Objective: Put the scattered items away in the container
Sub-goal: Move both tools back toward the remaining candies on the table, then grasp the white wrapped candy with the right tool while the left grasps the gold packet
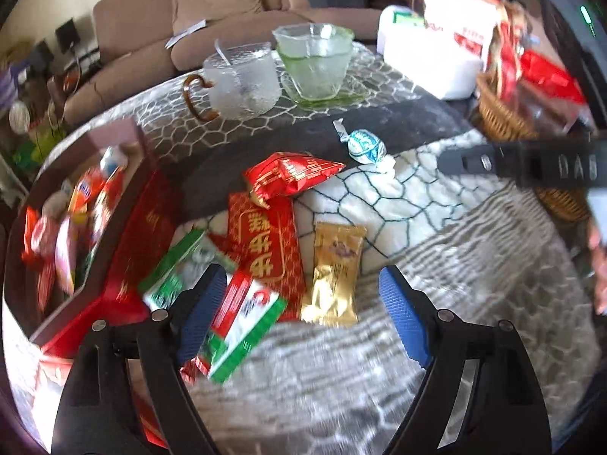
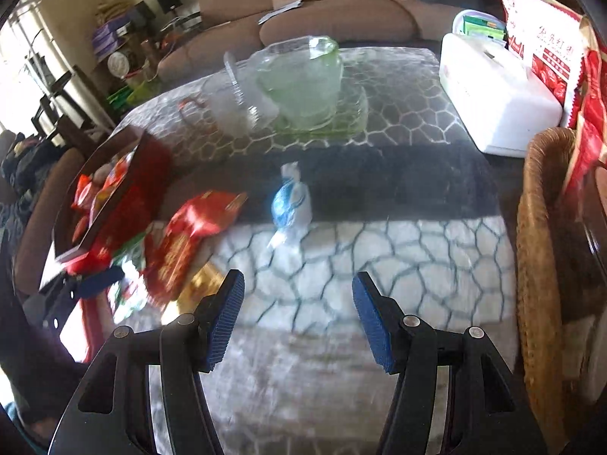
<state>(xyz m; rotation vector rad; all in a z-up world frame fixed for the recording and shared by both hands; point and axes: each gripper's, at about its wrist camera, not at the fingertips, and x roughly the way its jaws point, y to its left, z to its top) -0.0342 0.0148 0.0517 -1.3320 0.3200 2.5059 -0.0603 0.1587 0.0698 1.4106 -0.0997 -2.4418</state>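
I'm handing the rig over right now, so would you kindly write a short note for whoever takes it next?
Left tool: open, empty, above the snack pile.
Right tool: open, empty, over bare tablecloth.
Red box, on the left, already holds several snacks.
Still on the cloth: green-and-white packet, flat red packet, puffy red packet, gold packet and blue-and-white candy.
Left to do: move these five into the box.

Both wrist cameras look down and forward, close over the table [image 1: 436, 197] — sharing its snack-strewn middle.
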